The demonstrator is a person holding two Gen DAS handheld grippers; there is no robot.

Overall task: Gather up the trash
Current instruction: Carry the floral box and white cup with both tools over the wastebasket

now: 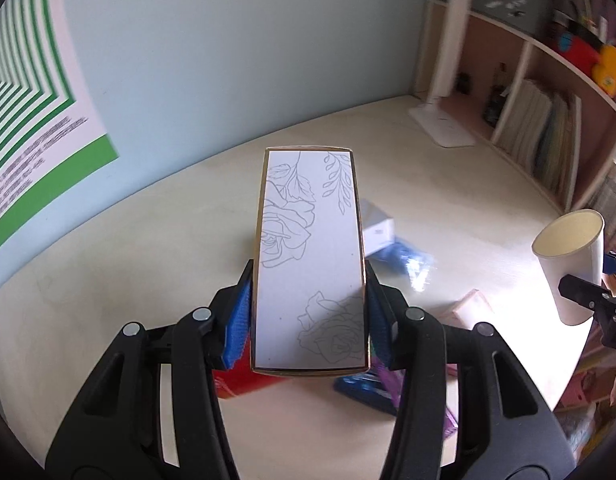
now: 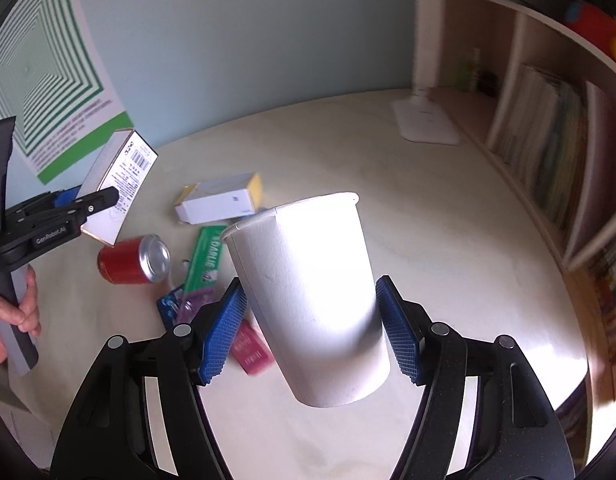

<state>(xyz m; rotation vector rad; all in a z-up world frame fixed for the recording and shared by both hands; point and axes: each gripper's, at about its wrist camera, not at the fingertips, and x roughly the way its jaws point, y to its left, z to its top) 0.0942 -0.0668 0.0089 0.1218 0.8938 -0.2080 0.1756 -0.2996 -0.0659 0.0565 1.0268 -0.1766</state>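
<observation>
White lamp (image 2: 425,120) stands beside bookshelf (image 2: 547,128); poster (image 2: 48,80) opposite.

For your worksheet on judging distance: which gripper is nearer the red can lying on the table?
Left. The left gripper, holding the floral box, hangs just above the red can. The right gripper, holding the paper cup, sits farther off.

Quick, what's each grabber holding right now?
Left gripper: shut on the flower box.
Right gripper: holding the white paper cup, pads against its sides.

"GenRobot.AI" on left gripper (image 2: 92,205); "DARLIE" on green toothpaste box (image 2: 206,258); other print unreadable.
</observation>
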